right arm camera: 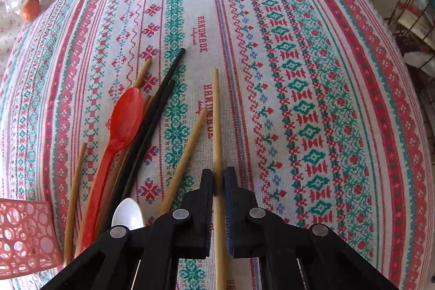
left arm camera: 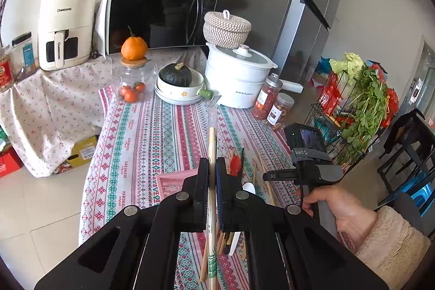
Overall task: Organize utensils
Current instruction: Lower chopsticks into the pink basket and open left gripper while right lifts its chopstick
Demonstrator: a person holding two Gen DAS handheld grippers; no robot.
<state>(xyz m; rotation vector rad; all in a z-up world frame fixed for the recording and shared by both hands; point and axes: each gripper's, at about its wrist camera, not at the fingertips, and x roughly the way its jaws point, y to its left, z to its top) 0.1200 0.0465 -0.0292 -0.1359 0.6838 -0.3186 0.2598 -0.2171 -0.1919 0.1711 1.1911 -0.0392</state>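
Between right gripper (right arm camera: 218, 178) pads we pinch bamboo chopstick (right arm camera: 216, 110), long axis straight ahead along fingers. Left gripper (left arm camera: 212, 173) closed on wrapped chopsticks (left arm camera: 212, 143). Red basket (right arm camera: 24, 235) lies left of right gripper; left hand nearer, we judge.
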